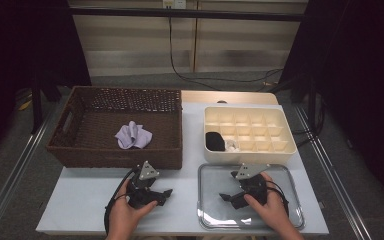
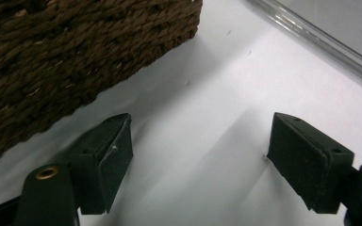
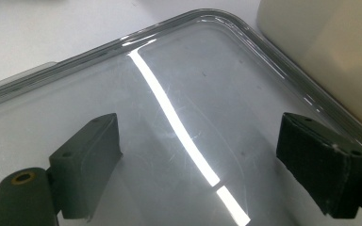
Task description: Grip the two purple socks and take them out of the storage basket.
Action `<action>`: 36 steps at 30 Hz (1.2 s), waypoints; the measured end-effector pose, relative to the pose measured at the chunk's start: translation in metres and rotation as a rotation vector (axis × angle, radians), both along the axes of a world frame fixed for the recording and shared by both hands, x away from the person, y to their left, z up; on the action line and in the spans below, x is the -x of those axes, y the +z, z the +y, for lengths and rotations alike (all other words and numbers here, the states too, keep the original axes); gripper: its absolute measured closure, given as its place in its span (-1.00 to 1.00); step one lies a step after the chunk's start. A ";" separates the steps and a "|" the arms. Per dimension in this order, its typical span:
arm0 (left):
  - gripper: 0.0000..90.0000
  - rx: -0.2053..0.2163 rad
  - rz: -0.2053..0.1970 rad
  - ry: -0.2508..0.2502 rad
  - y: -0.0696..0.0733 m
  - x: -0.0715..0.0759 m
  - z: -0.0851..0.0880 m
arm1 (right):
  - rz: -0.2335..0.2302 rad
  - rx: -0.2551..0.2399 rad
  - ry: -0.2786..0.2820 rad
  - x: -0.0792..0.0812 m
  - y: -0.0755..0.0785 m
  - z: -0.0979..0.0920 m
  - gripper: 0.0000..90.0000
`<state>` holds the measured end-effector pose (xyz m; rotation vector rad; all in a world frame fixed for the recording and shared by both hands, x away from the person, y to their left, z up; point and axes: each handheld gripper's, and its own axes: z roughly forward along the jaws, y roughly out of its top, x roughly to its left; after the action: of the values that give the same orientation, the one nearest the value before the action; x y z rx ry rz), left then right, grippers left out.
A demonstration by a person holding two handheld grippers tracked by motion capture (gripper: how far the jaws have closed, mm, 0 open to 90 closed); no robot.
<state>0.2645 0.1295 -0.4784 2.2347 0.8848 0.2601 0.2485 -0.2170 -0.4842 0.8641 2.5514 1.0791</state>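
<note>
Pale panelled wall (image 1: 140, 45) behind; black cable (image 1: 180, 70) hanging down it; grey carpeted floor (image 1: 20, 170); dark curtains (image 1: 360, 75) flanking both sides.

Two black fingers (image 3: 89, 165) of the right gripper (image 3: 200, 169) rising from the bottom edge, spread wide apart, nothing between them. Beneath them a clear tray (image 3: 179, 61) with a rounded corner and raised rim, a bright streak of light running across its scratched glossy surface. Just beyond the rim at upper right, the cream wall of a box (image 3: 320, 42). White counter (image 3: 52, 28) past the tray at upper left.
</note>
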 end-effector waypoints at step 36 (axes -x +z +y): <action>-0.50 0.034 0.095 0.022 0.064 -0.019 0.050 | 0.000 -0.001 -0.001 0.000 0.000 0.000 -0.70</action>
<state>0.2833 0.1796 -0.4143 2.2222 0.9577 0.1487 0.2484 -0.2170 -0.4842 0.8647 2.5504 1.0797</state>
